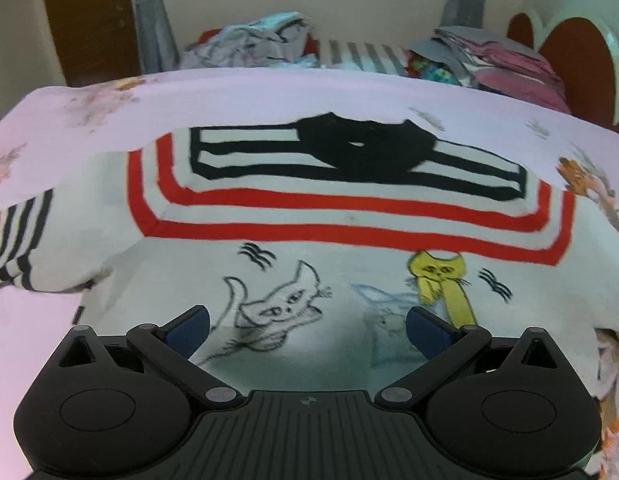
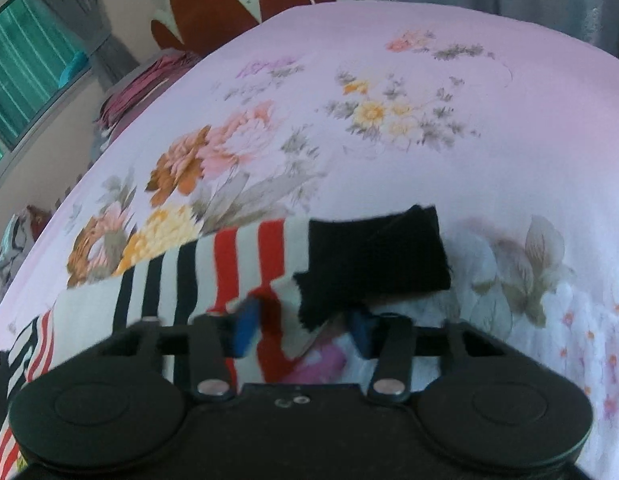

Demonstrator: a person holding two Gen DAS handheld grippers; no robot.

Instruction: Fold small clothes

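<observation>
A small white shirt (image 1: 309, 240) with cat drawings, red bands and a black collar lies spread across the middle of the left wrist view, on a pink flowered bedsheet (image 1: 89, 104). The left gripper (image 1: 307, 328) sits at the bottom centre with its jaws wide apart, over the cat print and holding nothing.

In the right wrist view, the right gripper (image 2: 305, 330) at lower centre has its blue pads part-way closed around a bunched edge of the shirt (image 2: 245, 260) near the black trim; blur makes it impossible to tell whether the cloth is actually pinched.

The shirt looks light, soft and limp, so it should drape and wrinkle easily. A hem corner, shoulder seam or sleeve edge would probably give the best hold, taken in a thin pinch.

No containers show. Loose clothes (image 1: 249, 40) are heaped at upper centre, and folded clothes (image 1: 497, 60) are stacked at upper right.
</observation>
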